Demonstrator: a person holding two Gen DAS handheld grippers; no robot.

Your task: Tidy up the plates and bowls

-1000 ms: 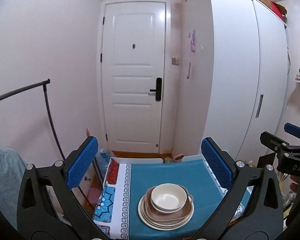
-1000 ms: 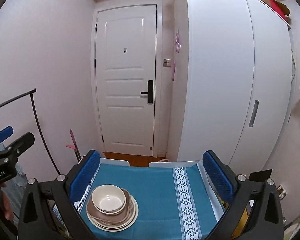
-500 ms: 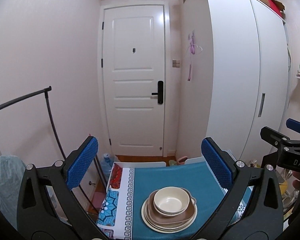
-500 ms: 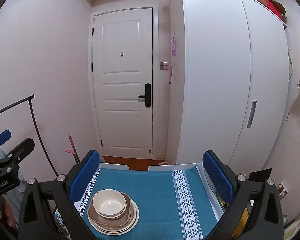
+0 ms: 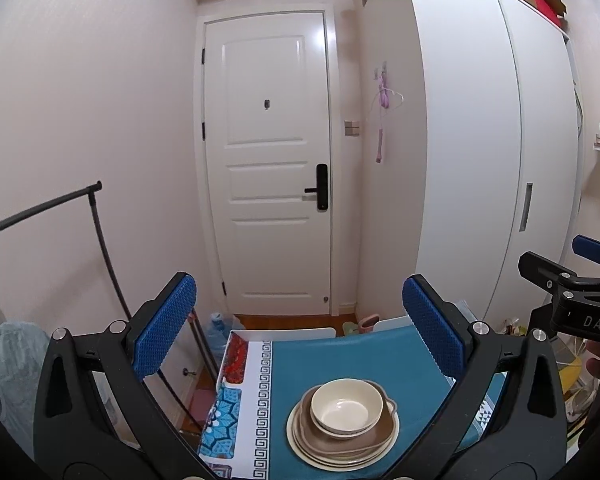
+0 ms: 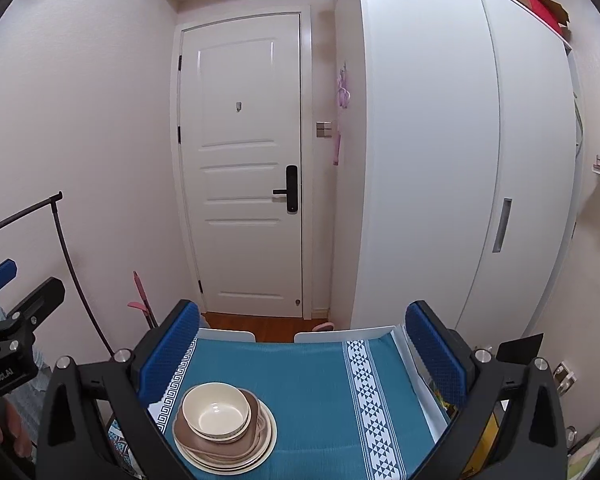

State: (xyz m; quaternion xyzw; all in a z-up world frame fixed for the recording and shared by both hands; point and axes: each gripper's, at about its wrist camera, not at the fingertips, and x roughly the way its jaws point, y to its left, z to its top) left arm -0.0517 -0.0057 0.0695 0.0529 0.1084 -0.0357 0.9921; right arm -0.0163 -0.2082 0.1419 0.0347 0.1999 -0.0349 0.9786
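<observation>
The task looks all but done, going by how things lie: a cream bowl (image 5: 346, 407) sits nested in a brown dish (image 5: 348, 430), which rests on a short stack of cream plates (image 5: 320, 454), all in one tidy pile on the teal cloth (image 5: 340, 360) that covers the surface. In the right wrist view the same bowl (image 6: 215, 411), dish (image 6: 256, 436) and plates (image 6: 270, 446) stand at the left near part of the cloth (image 6: 312, 392), with the rest of the cloth bare of crockery. No other plate or bowl shows in either view, so nothing seems left to gather; whether more lies out of frame cannot be told. At most a small straightening might remain, since the dish sits a little off centre on the plates. The left gripper (image 5: 296, 334) hangs above and behind the pile, aimed level toward the white door (image 5: 272, 160), its jaws spread wide and grasping nothing, the pile showing low between its two blue pads (image 5: 164, 332). The right gripper (image 6: 304, 356) is held much the same way, off to the right of the pile, jaws likewise wide apart and empty, with the pile under its left finger. Each gripper shows at the edge of the other's view, so the two are held side by side and apart, clear of the crockery. Both poses read as standing off from the surface rather than reaching for anything.
</observation>
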